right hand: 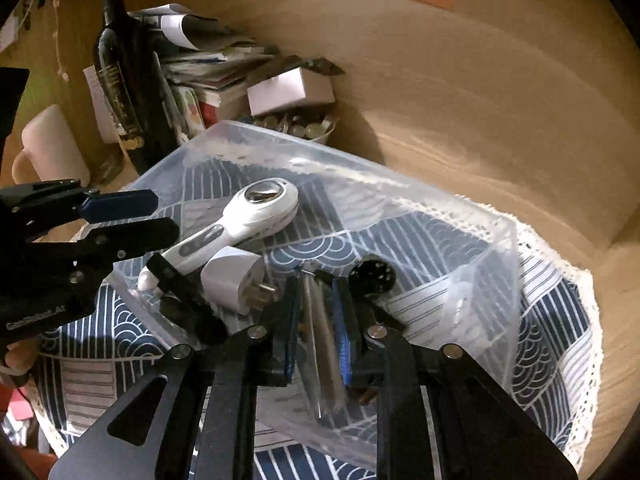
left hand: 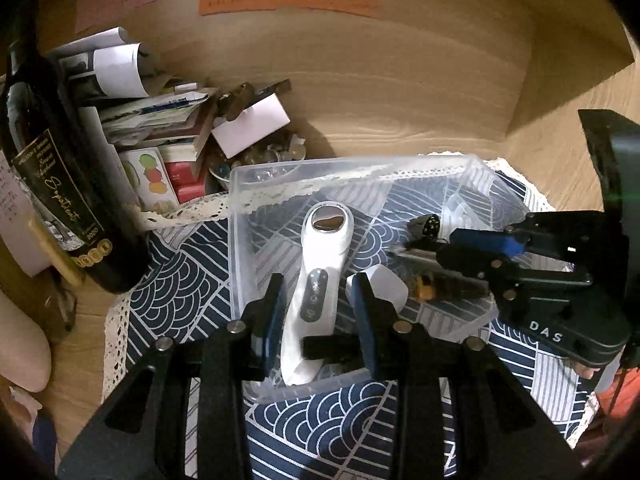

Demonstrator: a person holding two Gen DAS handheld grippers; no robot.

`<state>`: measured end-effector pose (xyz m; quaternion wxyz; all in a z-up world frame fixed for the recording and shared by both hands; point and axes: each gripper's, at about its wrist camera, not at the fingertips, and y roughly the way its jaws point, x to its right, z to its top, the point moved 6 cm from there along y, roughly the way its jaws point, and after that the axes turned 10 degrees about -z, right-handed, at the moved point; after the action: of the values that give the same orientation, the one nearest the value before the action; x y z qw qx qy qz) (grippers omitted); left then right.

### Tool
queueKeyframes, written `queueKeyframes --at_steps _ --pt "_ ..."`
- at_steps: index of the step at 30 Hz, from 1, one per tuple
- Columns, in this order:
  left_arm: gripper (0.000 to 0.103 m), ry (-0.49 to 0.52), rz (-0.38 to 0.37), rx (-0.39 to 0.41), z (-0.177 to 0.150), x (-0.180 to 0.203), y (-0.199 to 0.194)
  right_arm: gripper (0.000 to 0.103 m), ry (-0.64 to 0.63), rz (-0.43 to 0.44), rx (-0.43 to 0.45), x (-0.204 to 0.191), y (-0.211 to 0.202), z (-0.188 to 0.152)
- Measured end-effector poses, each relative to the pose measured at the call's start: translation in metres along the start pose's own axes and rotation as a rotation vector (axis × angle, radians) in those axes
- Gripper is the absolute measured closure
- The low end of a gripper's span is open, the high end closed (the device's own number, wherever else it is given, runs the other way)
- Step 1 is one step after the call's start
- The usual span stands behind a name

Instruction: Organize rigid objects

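A clear plastic bin [left hand: 240, 216] [right hand: 504, 248] sits on a blue patterned cloth. Inside lie a white handheld device [left hand: 316, 272] [right hand: 240, 220] with a round metal head, a white plug adapter [left hand: 386, 284] [right hand: 236, 280], a silver pen-like tool [right hand: 320, 344] and a small black round part [left hand: 426, 226] [right hand: 372, 276]. My left gripper [left hand: 318, 300] is open, its fingers on either side of the white device's handle without closing on it. My right gripper [right hand: 318, 312] [left hand: 472, 246] is inside the bin, its fingers close on either side of the silver tool; contact is unclear.
A dark wine bottle [left hand: 60, 184] [right hand: 124, 76] stands left of the bin. Behind it are stacked papers and books [left hand: 152, 120], a white box [left hand: 252, 124] [right hand: 290, 90] and a bowl of small items [right hand: 300, 126]. A white mug [right hand: 52, 148] stands at far left. A wooden wall rises behind.
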<state>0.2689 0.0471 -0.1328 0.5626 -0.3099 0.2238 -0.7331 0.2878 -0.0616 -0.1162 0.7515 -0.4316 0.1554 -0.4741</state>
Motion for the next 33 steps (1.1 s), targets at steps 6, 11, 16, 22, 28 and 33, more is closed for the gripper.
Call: queueKeyframes --at_steps 6,11,16,22,28,33 --pt "0.068 0.013 -0.009 0.039 0.004 0.009 -0.017 0.085 0.003 0.024 0.054 0.001 -0.022 0.000" --pt "0.058 0.034 -0.016 0.103 0.010 0.022 -0.045 0.069 0.048 0.017 0.134 0.007 -0.055 0.004" --pt "0.027 0.054 0.006 0.196 0.014 0.034 -0.078 0.042 0.083 -0.023 0.240 0.010 -0.096 0.004" --pt "0.008 0.076 0.032 0.285 0.009 0.047 -0.118 0.011 0.132 -0.070 0.373 0.015 -0.149 -0.002" --pt "0.000 0.093 0.079 0.372 -0.004 0.062 -0.152 0.000 0.167 -0.093 0.457 0.016 -0.184 -0.013" --pt "0.000 0.119 0.097 0.394 -0.016 0.076 -0.167 0.000 0.187 -0.092 0.490 0.016 -0.200 -0.025"
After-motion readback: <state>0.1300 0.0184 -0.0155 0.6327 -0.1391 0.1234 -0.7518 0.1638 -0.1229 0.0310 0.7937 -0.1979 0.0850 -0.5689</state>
